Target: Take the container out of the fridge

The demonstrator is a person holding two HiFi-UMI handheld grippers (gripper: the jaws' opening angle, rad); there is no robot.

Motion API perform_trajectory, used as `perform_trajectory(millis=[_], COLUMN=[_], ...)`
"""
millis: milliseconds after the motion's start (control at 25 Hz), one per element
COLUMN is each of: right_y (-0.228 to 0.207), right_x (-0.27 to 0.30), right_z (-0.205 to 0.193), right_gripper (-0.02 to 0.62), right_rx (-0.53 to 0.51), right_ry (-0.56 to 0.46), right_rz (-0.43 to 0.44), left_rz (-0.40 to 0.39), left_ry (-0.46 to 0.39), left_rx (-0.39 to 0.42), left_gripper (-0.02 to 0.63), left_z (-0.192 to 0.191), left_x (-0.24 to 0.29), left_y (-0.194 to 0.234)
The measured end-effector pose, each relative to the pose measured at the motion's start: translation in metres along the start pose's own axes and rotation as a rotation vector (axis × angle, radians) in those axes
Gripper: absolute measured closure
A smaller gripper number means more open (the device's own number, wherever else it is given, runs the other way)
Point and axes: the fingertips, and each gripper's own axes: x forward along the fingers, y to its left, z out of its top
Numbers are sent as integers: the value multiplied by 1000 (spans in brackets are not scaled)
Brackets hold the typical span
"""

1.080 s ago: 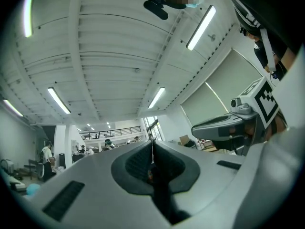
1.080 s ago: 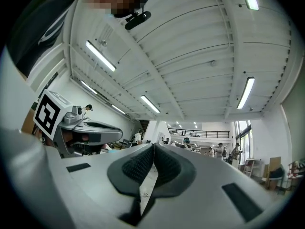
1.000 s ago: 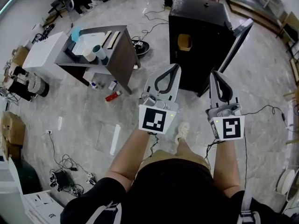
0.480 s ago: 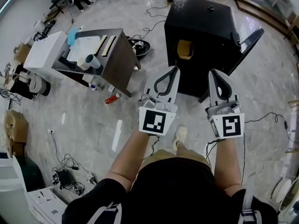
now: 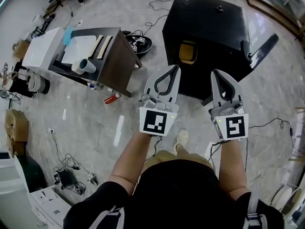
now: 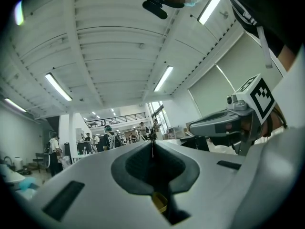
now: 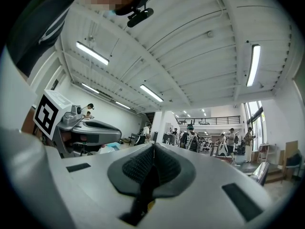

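Head view: your left hand-held gripper [image 5: 176,68] and right hand-held gripper [image 5: 215,73] are both clenched on nothing, short of the black boxy fridge [image 5: 214,27]. The yellow container [image 5: 188,51] sits inside its opening. Reach in without opening the jaws and you'll likely shove it deeper.

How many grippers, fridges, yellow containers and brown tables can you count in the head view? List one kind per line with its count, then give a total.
Grippers: 2, the left gripper and the right gripper
Fridge: 1
Yellow container: 1
Brown table: 1
Total: 5
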Motion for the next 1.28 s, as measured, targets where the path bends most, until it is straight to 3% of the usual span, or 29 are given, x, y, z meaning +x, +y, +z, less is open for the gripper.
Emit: perform_trajectory(millis=[360,880,1120,1280], right_y=[-13,-13,-11,-4], right_x=[28,30,41,50], right_z=[-23,-22,-23,-38], right_gripper=[560,560,560,560], right_rx=[17,11,61,5], right_ry=[20,6,-8,36], right_rz=[47,97,73,65], left_rz=[12,0,-9,-24], left_ry=[30,27,36,39], left_rx=[-9,-16,-34,-44], left_gripper=[581,581,581,581], left_z=[-19,-19,-27,-38], left_x=[27,38,36,33], left_y=[7,5,7,18])
